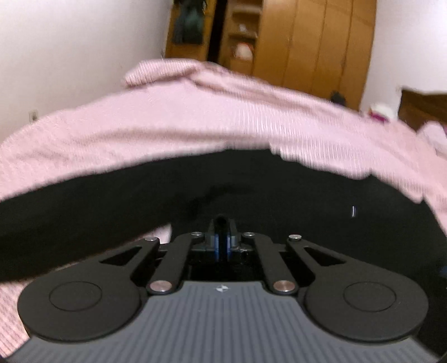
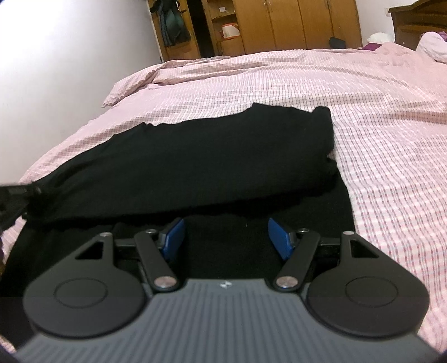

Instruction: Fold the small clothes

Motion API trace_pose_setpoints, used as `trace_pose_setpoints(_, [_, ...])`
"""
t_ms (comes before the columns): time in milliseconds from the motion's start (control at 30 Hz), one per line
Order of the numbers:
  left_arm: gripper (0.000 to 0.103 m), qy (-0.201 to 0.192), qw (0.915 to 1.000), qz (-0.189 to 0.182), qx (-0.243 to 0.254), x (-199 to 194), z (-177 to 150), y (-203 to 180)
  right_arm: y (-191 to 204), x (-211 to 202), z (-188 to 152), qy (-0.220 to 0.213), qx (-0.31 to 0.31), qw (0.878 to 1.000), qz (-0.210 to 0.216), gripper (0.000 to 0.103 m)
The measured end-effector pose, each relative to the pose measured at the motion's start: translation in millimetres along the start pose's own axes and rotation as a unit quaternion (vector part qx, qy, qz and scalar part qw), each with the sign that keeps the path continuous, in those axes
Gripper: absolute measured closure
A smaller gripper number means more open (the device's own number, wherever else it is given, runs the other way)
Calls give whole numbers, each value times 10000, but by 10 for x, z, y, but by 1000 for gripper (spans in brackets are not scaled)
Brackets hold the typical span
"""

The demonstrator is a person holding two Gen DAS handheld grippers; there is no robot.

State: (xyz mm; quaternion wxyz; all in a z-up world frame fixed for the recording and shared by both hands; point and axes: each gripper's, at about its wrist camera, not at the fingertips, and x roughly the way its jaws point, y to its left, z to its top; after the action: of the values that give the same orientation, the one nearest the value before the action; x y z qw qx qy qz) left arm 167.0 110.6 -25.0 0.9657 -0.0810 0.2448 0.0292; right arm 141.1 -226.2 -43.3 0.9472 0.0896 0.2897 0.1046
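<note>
A black garment [image 2: 195,156] lies on the pink checked bedspread [image 2: 307,83], with one part folded over the rest. My right gripper [image 2: 226,237] is open, its blue pads [image 2: 174,237] spread just above the garment's near part, holding nothing. In the left wrist view my left gripper [image 1: 222,240] is shut on the black garment [image 1: 251,190], pinching a fold of its cloth between the blue pads. The left gripper also shows at the left edge of the right wrist view [image 2: 14,195], at the garment's left end.
A white wall [image 2: 69,55] runs along the bed's left side. Wooden wardrobes [image 2: 293,25] and an open shelf stand beyond the bed's far end. A dark wooden headboard [image 2: 419,25] and a pink pillow [image 2: 433,47] are at the far right.
</note>
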Motion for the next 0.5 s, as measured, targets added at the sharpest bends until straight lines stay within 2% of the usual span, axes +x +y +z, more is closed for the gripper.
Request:
trace_pose_setpoints(100, [98,-379,9991,47,-164,-82,230,-1,-44,85,82,-109,-111,9997,-194,35])
trace_pose_setpoints(200, [98,-484,9982,349,67,-45,319,-33,-122,120,150,-319,-151,9960,-816,35])
trace_pose_setpoints(400, [97,410,9971,629,100,282,78,53,-434,189,136,-303,411,9881,-1451,35])
trace_pose_setpoints(500, [97,480,9963,692,167,319,23,57,-488,167,146,-356,512,9848,-1621,35])
